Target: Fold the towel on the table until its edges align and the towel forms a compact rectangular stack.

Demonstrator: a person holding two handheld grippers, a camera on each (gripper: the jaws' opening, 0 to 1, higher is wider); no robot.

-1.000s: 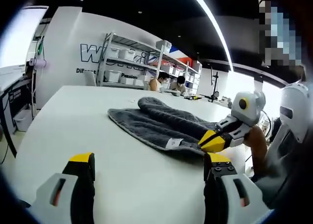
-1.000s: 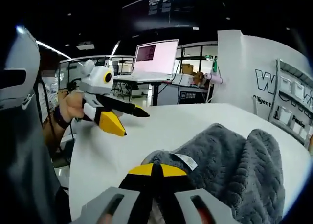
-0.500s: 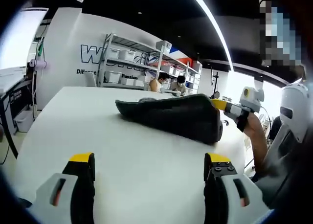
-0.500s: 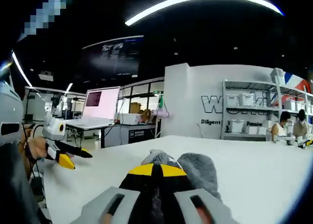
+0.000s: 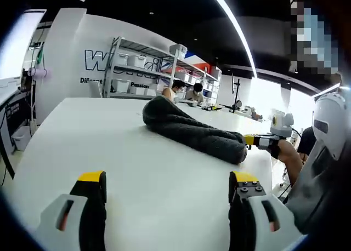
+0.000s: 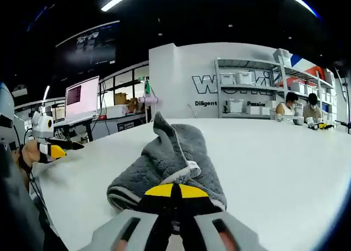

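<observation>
The left gripper holds its yellow-tipped fingers wide apart over bare white table, gripping nothing. The right gripper has its fingers pressed together on the near edge of the grey towel, which lies folded in a long bundle across the table (a white label shows near the pinch). The left gripper view shows the towel side-on; the right gripper view adds a laptop far left.

Thick grey cloth towel with ribbed, fluffy pile, smooth matt white table, glossy yellow plastic gripper tips, matt grey plastic bodies, metal shelving
</observation>
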